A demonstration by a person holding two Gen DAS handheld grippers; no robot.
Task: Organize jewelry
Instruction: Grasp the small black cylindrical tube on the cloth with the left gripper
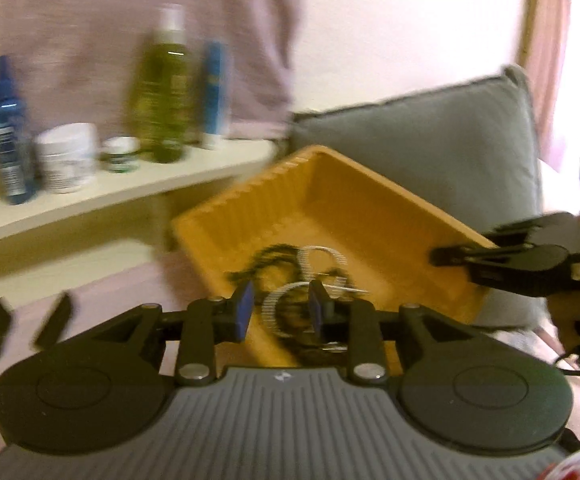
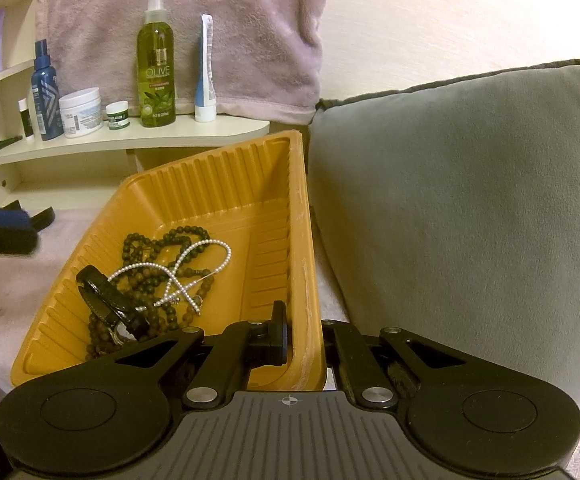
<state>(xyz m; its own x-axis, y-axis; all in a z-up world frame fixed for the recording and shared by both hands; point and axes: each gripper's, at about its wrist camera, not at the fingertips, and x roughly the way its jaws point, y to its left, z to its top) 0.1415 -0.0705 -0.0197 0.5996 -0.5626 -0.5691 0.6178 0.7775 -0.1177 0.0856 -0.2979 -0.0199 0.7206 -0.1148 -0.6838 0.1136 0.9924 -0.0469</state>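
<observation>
An orange ribbed plastic tray (image 2: 225, 184) holds a dark bead necklace (image 2: 149, 276), a white pearl string (image 2: 205, 256) and a black watch (image 2: 109, 300). My right gripper (image 2: 302, 336) is shut on the tray's near right wall, one finger (image 2: 277, 332) inside and the other outside. In the left wrist view the tray (image 1: 370, 216) is tilted, and the right gripper (image 1: 462, 256) pinches its right rim. My left gripper (image 1: 279, 308) is open and empty just in front of the tray's near edge, over the blurred jewelry (image 1: 306, 280).
A grey cushion (image 2: 450, 200) stands right of the tray. A cream shelf (image 2: 129, 140) at the back left carries a green olive spray bottle (image 2: 157, 68), a blue bottle (image 2: 45, 92), white jars (image 2: 81, 112) and a tube (image 2: 205, 72). A mauve towel (image 2: 193, 20) hangs behind.
</observation>
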